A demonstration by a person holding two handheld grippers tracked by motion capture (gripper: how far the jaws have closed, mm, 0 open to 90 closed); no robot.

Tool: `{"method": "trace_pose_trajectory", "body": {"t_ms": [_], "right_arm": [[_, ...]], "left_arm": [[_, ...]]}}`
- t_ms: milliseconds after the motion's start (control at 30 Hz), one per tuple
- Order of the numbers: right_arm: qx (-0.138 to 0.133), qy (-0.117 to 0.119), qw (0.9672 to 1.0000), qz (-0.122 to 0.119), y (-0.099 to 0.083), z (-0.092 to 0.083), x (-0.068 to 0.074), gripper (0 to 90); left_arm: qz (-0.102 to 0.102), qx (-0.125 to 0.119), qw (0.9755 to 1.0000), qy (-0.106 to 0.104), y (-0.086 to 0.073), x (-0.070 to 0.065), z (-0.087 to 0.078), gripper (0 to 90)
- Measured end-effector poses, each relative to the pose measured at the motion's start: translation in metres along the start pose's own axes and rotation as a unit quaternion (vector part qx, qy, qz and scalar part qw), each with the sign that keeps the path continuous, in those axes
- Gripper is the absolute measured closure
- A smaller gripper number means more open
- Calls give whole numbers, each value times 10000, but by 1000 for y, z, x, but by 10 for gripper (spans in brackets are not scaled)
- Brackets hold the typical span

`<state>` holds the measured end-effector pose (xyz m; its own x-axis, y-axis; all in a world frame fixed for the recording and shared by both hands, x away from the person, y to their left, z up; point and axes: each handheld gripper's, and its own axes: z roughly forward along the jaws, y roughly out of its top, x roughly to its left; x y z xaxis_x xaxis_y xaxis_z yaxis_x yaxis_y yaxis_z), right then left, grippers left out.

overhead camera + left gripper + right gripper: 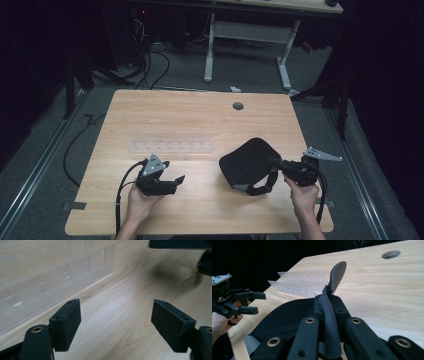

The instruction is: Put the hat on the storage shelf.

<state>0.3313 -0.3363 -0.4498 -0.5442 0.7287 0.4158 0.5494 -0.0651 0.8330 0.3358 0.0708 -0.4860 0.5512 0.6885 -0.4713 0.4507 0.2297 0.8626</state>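
Two grippers working over the bench (200, 115). Right gripper (274, 161) is sitting at the near right, its fingers (338, 307) clamping on the edge of a black eye mask (247, 162); fabric is standing up pinched between them, grey lining showing. Mask body is draping on the bench right of centre, strap (262, 187) hanging near. Left gripper (179, 179) is hovering at the near left, fingers (66, 323) standing wide apart, gripping nothing. Clear plastic rack (170, 140) is lying flat just beyond it, left of the mask.
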Motion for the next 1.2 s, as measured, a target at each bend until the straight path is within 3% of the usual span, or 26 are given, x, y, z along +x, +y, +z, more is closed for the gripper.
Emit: {"method": "trace_pose_trajectory", "body": {"t_ms": [133, 400, 700, 1033, 1200], "right_arm": [[42, 68, 10000, -25, 3, 5, 5, 852], [135, 159, 9998, -51, 5, 17, 15, 852], [318, 288, 9990, -135, 6, 34, 25, 852], [462, 344, 9982, -142, 7, 43, 34, 851], [508, 381, 9979, -149, 8, 46, 38, 850]], "left_arm": [[145, -50, 9995, -274, -2, -15, 2, 246], [324, 103, 9972, -663, -5, -38, 8, 250], [565, 260, 9956, -698, -13, -43, 17, 243], [581, 290, 9939, -890, -14, -52, 21, 243], [642, 331, 9936, -866, -13, -54, 23, 258]]}}
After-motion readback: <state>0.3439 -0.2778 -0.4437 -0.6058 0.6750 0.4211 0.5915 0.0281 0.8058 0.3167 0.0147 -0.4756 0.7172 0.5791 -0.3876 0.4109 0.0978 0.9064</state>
